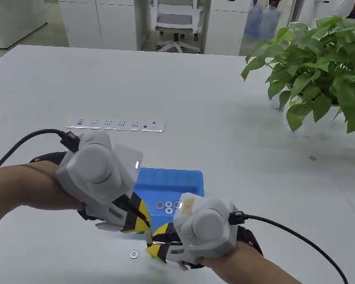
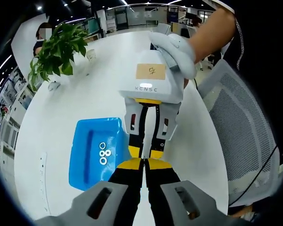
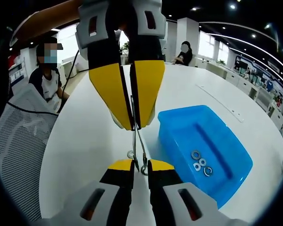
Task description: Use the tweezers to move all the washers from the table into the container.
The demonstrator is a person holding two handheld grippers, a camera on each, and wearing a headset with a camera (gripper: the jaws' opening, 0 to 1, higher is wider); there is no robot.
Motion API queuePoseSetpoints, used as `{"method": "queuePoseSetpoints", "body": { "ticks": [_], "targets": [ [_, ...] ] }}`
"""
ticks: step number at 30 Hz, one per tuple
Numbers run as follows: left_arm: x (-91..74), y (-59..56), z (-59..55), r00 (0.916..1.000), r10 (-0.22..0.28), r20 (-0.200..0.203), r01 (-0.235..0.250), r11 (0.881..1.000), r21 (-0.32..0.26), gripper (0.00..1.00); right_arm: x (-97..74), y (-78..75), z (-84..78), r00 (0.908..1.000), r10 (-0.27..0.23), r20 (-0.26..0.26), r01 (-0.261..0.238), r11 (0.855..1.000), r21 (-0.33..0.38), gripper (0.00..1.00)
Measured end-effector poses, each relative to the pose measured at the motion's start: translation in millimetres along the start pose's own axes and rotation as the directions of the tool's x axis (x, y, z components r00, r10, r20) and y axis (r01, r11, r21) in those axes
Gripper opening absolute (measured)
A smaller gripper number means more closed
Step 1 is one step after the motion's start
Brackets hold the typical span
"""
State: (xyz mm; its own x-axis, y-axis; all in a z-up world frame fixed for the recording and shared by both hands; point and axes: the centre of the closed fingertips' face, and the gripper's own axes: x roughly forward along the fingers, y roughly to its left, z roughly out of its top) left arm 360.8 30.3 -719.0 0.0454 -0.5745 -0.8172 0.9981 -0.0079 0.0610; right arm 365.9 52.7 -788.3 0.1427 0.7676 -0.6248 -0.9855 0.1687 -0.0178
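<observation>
A white desk is seen from above, with a person's two hands meeting at its near edge. At the far left lies a flat power strip.

Nearer, the left claw has its yellow tips pressed together, clamped on thin metal tweezers. It seems to be steadying the tool while the other hand takes or adjusts its hold.

Just near of this claw, one loose washer lies flat on the desk, close beside the tweezers' lower end.

To the right and slightly farther off stands the blue container, close by, likely to keep each carry short. Three washers lie touching in a small cluster on its floor, so the job looks partly done.

The right claw faces the left one tip to tip. Its jaws are drawn in around the same tweezers and appear clamped on them.

At the far right stands a leafy potted plant, cut off by the frame's edge.

In the head view the tweezers are almost hidden by the two claws. A small ring shape sits at their tips in the right gripper view, and I cannot tell whether it is a gripped washer. A dark speck near the plant is too small to identify.
</observation>
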Motion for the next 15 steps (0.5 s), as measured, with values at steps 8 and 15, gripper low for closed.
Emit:
{"method": "queuePoseSetpoints", "body": {
  "ticks": [8, 15],
  "targets": [
    [-0.7, 2.1, -1.4, 1.0000, -0.002, -0.002, 0.002, 1.000, 0.008, 0.06, -0.9, -0.1, 1.9, 1.0000, -0.001, 0.002, 0.001, 1.000, -0.007, 0.13],
    [1.2, 1.2, 2.0, 0.9996, -0.025, 0.012, 0.024, 0.999, 0.030, 0.06, -1.4, 0.0, 0.1, 1.0000, -0.002, 0.002, 0.002, 1.000, -0.009, 0.12]
  ]
}}
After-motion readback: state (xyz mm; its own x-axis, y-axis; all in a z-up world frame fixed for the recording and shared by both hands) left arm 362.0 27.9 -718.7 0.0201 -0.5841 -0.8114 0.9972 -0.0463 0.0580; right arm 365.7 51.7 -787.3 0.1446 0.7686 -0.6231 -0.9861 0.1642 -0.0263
